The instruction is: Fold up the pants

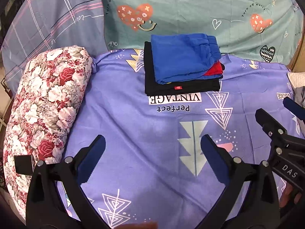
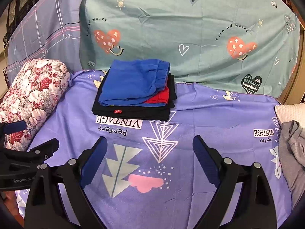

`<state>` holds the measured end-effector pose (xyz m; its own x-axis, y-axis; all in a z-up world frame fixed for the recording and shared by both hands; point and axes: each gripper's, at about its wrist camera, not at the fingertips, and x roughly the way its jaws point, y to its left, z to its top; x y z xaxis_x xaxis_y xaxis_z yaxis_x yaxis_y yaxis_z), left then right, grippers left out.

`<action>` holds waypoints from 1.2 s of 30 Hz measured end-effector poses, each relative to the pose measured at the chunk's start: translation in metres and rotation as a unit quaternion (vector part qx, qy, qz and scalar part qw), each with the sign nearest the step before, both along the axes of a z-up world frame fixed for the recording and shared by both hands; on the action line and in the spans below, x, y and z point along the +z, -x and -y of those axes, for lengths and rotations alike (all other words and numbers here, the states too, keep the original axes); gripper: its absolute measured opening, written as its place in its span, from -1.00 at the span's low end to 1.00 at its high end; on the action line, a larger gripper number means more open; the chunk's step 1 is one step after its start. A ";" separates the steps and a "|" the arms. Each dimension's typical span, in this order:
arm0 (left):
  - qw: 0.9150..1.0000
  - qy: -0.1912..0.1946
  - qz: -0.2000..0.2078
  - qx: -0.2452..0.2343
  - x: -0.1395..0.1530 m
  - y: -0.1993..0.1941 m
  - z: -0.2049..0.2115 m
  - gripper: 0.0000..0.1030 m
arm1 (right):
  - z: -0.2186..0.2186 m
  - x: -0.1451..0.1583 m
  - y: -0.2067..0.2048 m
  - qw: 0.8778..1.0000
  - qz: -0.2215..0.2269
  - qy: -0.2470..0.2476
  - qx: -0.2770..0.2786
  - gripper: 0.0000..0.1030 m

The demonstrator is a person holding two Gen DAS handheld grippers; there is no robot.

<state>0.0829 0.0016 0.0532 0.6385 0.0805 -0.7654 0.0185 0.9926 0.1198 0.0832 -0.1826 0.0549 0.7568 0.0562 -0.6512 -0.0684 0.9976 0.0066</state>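
A stack of folded pants lies at the far side of the purple sheet (image 1: 152, 133): blue pants (image 1: 183, 57) on top, a red piece (image 1: 214, 69) under them, black pants (image 1: 181, 87) at the bottom. The stack also shows in the right wrist view, with the blue pants (image 2: 133, 82) on the black pants (image 2: 133, 112). A crumpled grey garment (image 2: 293, 148) lies at the right edge. My left gripper (image 1: 152, 158) is open and empty above the bare sheet. My right gripper (image 2: 150, 160) is open and empty too, well short of the stack.
A floral bolster (image 1: 43, 105) lies along the left side. A teal sheet with hearts (image 1: 190, 9) covers the back. A white textured cloth (image 2: 289, 110) sits by the grey garment. The other gripper shows at each view's side edge.
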 end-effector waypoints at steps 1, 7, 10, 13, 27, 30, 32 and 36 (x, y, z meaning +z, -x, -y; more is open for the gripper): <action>1.000 0.002 0.003 0.000 0.002 0.005 -0.001 0.96 | -0.002 0.002 0.004 1.000 0.002 -0.002 0.002 0.77; 1.000 0.013 0.008 -0.002 0.010 0.028 -0.005 0.96 | -0.010 0.009 0.020 1.000 0.009 -0.003 0.007 0.77; 1.000 0.016 0.008 -0.002 0.012 0.034 -0.005 0.96 | -0.012 0.013 0.026 1.000 0.014 0.000 0.009 0.77; 1.000 0.018 0.011 0.002 0.014 0.040 -0.005 0.96 | -0.012 0.016 0.032 1.000 0.018 0.002 0.010 0.77; 1.000 0.024 0.005 0.007 0.016 0.058 -0.004 0.96 | -0.006 0.020 0.047 1.000 0.020 -0.010 0.004 0.77; 1.000 0.020 0.010 0.004 0.017 0.060 -0.002 0.96 | -0.006 0.018 0.049 1.000 0.019 -0.007 0.005 0.77; 1.000 0.021 0.012 0.003 0.018 0.061 -0.002 0.96 | -0.007 0.016 0.049 1.000 0.017 -0.004 0.006 0.77; 1.000 0.022 0.017 0.006 0.020 0.062 -0.003 0.96 | -0.007 0.012 0.050 1.000 0.010 -0.002 0.007 0.77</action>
<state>0.0211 0.0041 0.0728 0.6630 0.0554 -0.7466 0.0031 0.9971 0.0767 0.0337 -0.1755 0.0673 0.7691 0.0690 -0.6353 -0.0828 0.9965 0.0080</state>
